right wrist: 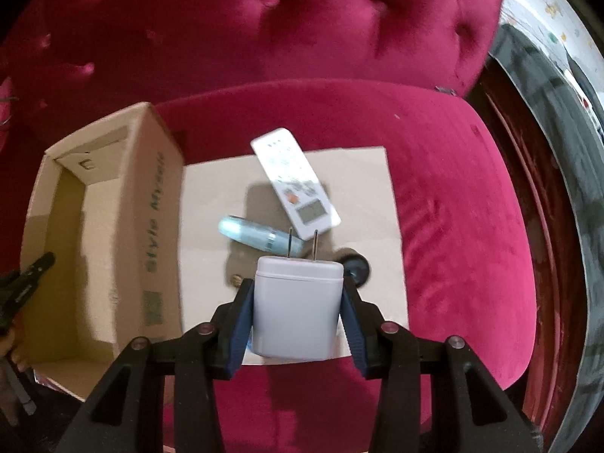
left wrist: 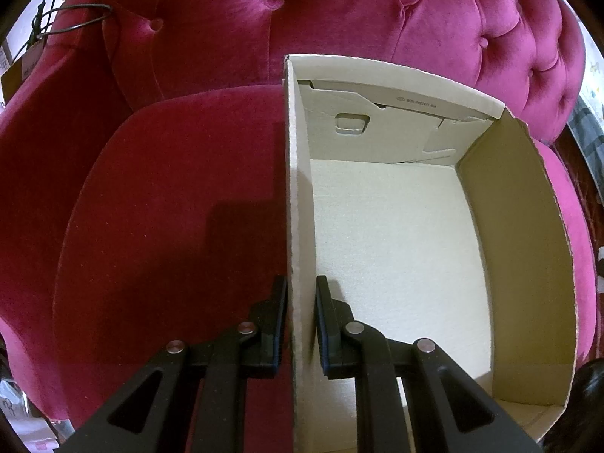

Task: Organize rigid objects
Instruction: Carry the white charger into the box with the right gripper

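The box (left wrist: 302, 188) wall is pinched by the left gripper (left wrist: 301, 324); the white charger (right wrist: 296, 309), clamped in the right gripper (right wrist: 298, 317) fingers, is judged bound for the box next.

Crimson tufted velvet sofa seat (right wrist: 453, 196) bearing an open cardboard box (right wrist: 124, 226) and, just beside it, a flat cardboard sheet (right wrist: 211, 226).

The white charger (right wrist: 296, 309) hides part of the blue tube (right wrist: 260, 236); the box's (right wrist: 151, 226) printed lettering is blurred.
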Demonstrator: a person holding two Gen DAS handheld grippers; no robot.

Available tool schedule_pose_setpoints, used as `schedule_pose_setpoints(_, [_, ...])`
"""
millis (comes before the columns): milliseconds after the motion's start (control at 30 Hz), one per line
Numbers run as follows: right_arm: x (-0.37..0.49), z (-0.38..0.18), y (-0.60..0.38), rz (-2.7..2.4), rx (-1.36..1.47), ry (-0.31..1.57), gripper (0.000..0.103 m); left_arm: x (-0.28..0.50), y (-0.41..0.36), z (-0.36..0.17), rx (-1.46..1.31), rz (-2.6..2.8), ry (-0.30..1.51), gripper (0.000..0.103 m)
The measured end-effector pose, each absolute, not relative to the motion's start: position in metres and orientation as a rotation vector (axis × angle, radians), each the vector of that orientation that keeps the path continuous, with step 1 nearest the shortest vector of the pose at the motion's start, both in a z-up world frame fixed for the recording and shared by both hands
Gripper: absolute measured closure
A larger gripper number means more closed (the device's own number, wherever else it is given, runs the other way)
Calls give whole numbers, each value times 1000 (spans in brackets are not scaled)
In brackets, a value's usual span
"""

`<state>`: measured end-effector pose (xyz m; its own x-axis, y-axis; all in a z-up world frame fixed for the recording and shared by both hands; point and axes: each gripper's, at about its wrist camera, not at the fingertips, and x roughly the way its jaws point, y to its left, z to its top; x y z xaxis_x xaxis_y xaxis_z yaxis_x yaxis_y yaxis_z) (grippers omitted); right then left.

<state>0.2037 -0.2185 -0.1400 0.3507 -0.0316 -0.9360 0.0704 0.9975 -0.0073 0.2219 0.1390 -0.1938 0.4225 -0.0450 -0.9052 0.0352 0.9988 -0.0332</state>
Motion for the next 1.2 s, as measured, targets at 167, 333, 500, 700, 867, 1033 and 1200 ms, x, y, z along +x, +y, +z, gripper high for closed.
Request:
schedule_pose_setpoints(167, [207, -124, -194, -12, 14, 1194, 56, 222, 140, -194, -18, -54, 1135, 88])
schedule_pose_setpoints(333, [211, -112, -170, 51, -16, 1171, 56, 222, 142, -193, -23, -58, 1134, 88])
schedule_pose_setpoints(500, [215, -105, -147, 96, -41, 1160, 56, 221, 146, -193, -39, -65, 1133, 88])
schedule_pose_setpoints(700, [220, -101, -119, 150, -71, 1153, 56, 220, 149, -193, -44, -70, 1129, 88])
schedule_pose_setpoints(867, [225, -100, -98, 188, -87, 1150, 56, 218, 150, -193, -45, -72, 1128, 88])
schedule_pose_setpoints(1033, [228, -102, -75, 225, -101, 1151, 56, 218, 150, -193, -41, -71, 1127, 88])
schedule_pose_setpoints(1200, [233, -112, -53, 253, -111, 1167, 56, 218, 150, -193, -46, -71, 1127, 88])
